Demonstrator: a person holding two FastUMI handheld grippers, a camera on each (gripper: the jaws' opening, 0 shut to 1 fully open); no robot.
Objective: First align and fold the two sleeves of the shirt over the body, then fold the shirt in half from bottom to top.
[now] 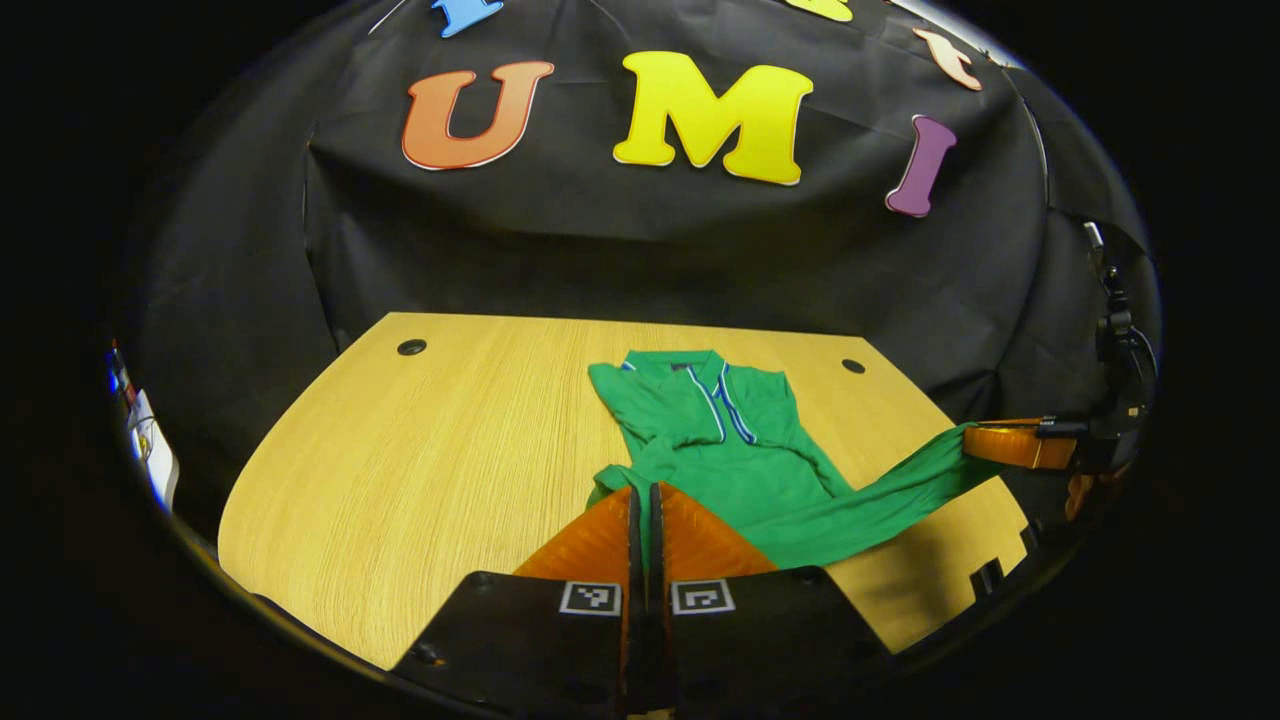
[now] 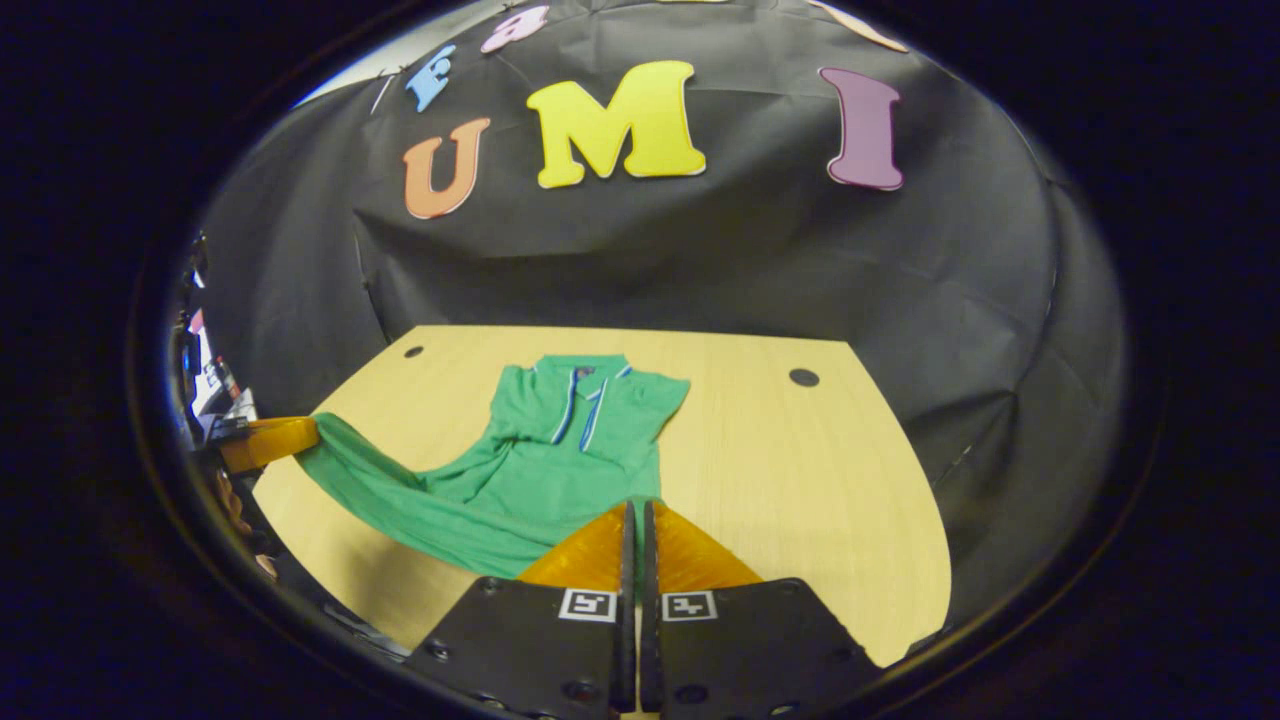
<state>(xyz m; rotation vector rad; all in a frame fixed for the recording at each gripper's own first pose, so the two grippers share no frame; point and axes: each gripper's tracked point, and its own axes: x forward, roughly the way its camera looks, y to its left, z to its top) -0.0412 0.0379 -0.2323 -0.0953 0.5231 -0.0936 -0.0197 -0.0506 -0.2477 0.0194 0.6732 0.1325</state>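
A green polo shirt [image 1: 720, 430] [image 2: 560, 450] lies on the wooden table [image 1: 450, 450] [image 2: 800, 470], collar toward the far wall, sleeves tucked over the body. Its bottom hem is raised off the table and stretched between both grippers. In the left gripper view my left gripper [image 1: 645, 488] is shut on one hem corner, and the right gripper [image 1: 972, 437] pinches the other corner far to the right. The right gripper view has my right gripper [image 2: 635, 505] shut on the hem, with the left gripper [image 2: 312, 430] at the far left clamping the stretched cloth.
Two dark round holes [image 1: 411, 347] [image 1: 853, 366] sit near the table's far corners. The front edge has small notches [image 1: 985, 578]. Black cloth walls close behind the table. Some clutter [image 2: 205, 380] stands beyond the table's left side.
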